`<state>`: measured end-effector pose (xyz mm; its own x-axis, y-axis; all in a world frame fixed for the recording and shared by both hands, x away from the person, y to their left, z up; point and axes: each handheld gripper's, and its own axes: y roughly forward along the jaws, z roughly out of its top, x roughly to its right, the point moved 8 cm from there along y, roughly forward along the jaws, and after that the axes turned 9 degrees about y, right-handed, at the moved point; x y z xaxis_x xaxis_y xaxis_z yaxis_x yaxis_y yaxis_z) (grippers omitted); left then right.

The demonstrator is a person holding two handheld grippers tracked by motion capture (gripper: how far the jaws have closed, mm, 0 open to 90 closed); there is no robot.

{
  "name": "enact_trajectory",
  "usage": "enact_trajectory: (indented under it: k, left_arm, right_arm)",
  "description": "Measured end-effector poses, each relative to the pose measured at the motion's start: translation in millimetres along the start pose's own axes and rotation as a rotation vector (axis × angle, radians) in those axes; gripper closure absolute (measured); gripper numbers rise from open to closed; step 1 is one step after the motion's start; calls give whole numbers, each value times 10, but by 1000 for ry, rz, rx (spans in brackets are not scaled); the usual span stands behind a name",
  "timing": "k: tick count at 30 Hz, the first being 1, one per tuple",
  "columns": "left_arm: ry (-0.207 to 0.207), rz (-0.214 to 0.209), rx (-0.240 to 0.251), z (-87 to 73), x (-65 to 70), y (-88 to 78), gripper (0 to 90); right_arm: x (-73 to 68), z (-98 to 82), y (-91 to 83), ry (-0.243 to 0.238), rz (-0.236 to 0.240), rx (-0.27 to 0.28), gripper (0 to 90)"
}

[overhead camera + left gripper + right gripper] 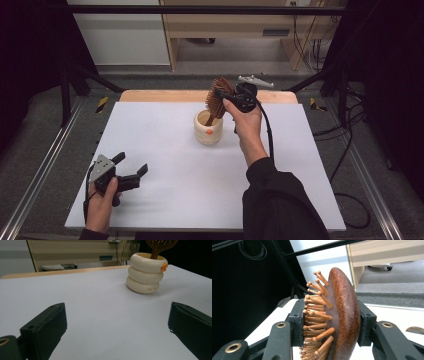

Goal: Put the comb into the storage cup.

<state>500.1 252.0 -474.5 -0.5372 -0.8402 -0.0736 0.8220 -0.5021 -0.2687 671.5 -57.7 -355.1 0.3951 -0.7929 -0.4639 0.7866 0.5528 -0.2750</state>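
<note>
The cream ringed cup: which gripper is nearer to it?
Right. The right gripper sits just above the cup, clamped on the hairbrush standing in it. The left gripper rests open near the table's front left.

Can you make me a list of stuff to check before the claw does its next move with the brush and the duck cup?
1. Right claw grips the brown wooden hairbrush with peg bristles: ok, its pads press on both sides of the brush head.
2. Brush handle inside the cream ring-stacked duck cup with an orange beak: ok, the handle goes down into the cup's mouth.
3. Handle reaching the cup's bottom: cannot tell, the inside is hidden.
4. Cup upright on the white table: ok.
5. Left claw out of the way: ok, it is open near the table's front left, far from the cup.
</note>
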Motion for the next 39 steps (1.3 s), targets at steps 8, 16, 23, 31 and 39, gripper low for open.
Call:
enact_trajectory:
  k: [8, 16, 23, 31, 39]
  left_arm:
    - [0, 0, 0, 0, 0, 0, 22]
    - [0, 0, 0, 0, -1, 0, 22]
    - [0, 0, 0, 0, -1, -1, 22]
    - [-2, 1, 1, 0, -5, -1, 22]
    - [-1, 0, 2, 3, -4, -3, 22]
  right_arm:
    - [12, -41, 21, 2, -2, -7, 519]
    - [9, -61, 36, 2, 0, -14, 518]
    - [11, -79, 41, 5, -4, -16, 517]
    - [-3, -90, 58, 7, -5, -14, 517]
    - [-10, -106, 76, 5, -6, -18, 517]
